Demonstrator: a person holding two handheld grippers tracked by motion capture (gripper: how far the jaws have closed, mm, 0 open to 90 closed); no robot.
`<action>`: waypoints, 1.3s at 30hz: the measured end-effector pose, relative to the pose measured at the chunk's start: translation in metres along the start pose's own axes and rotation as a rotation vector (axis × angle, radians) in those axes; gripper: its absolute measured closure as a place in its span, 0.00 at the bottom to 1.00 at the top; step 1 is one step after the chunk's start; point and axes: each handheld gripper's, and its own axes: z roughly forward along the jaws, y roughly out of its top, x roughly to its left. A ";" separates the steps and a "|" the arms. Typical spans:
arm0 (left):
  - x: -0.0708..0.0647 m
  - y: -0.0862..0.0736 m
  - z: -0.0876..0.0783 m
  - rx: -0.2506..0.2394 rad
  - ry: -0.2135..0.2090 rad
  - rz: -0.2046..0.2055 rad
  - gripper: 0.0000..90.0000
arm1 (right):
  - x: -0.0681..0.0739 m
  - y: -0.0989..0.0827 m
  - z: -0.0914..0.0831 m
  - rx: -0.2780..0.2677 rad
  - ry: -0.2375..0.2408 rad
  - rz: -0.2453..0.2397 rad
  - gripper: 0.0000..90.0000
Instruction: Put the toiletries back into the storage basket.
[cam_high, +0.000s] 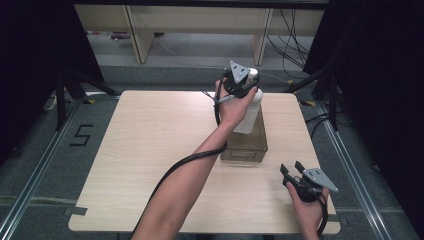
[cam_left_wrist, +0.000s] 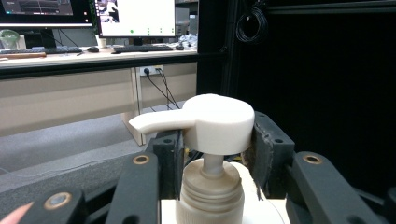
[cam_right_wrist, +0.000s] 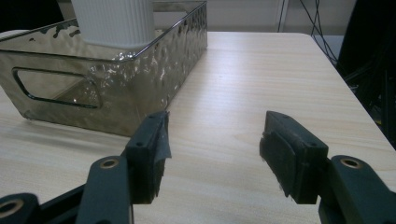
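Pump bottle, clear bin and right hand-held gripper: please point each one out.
Pump bottle (cam_left_wrist: 217, 123): left gripper view, on its white pump head.
Clear bin (cam_right_wrist: 154, 77): right gripper view, on its side wall.
Right hand-held gripper (cam_right_wrist: 212, 147): right gripper view, midway between its fingertips.

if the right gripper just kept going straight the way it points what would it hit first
Probably nothing soon: the right gripper points along bare table, with the clear bin off to one side, though depth is hard to judge.

My two black grippers — left gripper (cam_high: 240, 82), right gripper (cam_high: 294, 172) — each carry a grey three-cornered plate, brass-coloured rivets on the jaw links, worn dark pads and a trailing black cable — forearms bare, no sleeves.
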 end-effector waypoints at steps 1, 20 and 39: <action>-0.001 -0.002 0.001 0.001 -0.005 -0.001 0.66 | 0.000 0.000 0.000 0.000 0.000 0.001 0.47; -0.001 -0.018 0.011 0.032 -0.005 -0.003 0.66 | 0.000 0.000 0.000 0.000 0.003 0.000 0.47; 0.000 -0.034 0.018 0.038 -0.021 -0.016 0.65 | 0.000 0.000 0.000 -0.001 0.006 -0.003 0.47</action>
